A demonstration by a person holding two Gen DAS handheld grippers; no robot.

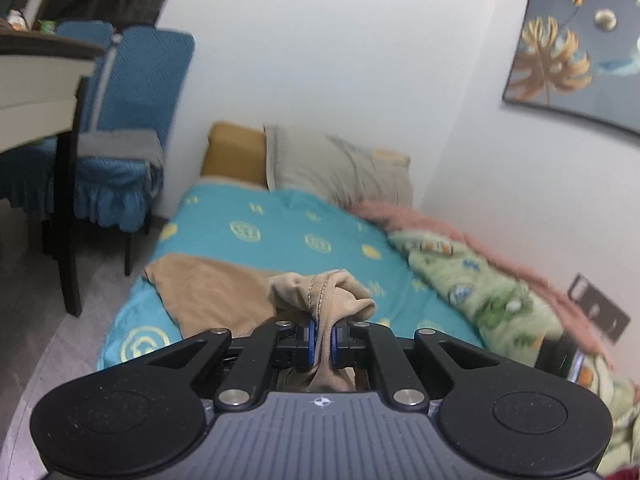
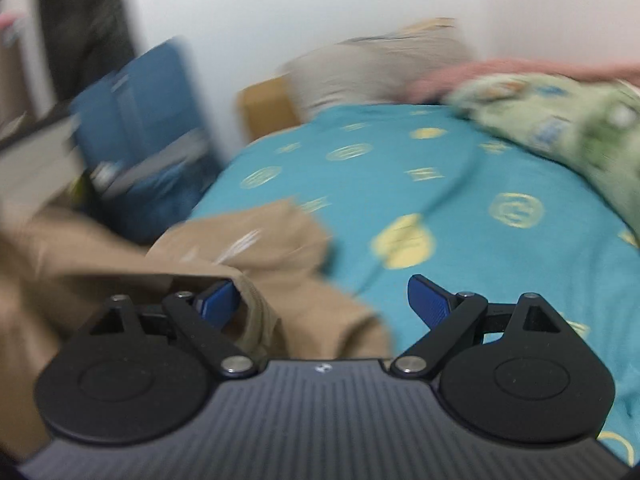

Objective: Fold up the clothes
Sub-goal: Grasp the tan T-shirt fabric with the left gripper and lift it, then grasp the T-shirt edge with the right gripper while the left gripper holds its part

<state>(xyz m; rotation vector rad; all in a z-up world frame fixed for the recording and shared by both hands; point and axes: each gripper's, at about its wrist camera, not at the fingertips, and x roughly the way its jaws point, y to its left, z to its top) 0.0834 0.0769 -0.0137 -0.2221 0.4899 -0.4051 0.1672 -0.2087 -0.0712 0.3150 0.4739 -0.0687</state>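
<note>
left gripper (image 1: 323, 345): blue pads pressed together on a bunched fold of the tan garment (image 1: 216, 292), ribbed hem edge sticking up just past the fingertips, more cloth hanging down between the fingers toward the camera. rest of the garment lies spread on the teal bedsheet (image 1: 304, 236), near the bed's left edge. right gripper (image 2: 325, 300): fingers spread wide, nothing between the pads; a fold of the same tan garment (image 2: 256, 252) lies against the left pad (image 2: 218, 302), right pad over bare sheet. right view is motion-blurred, so contact with the cloth cannot be judged finely. beyond the garment: grey pillow (image 1: 340, 168) at the head of the bed against the wall, green patterned quilt (image 1: 480, 284) heaped along the right side, pink blanket (image 1: 420, 220) behind it. blue-covered chair (image 1: 128, 128) stands beside the bed on the left.
</note>
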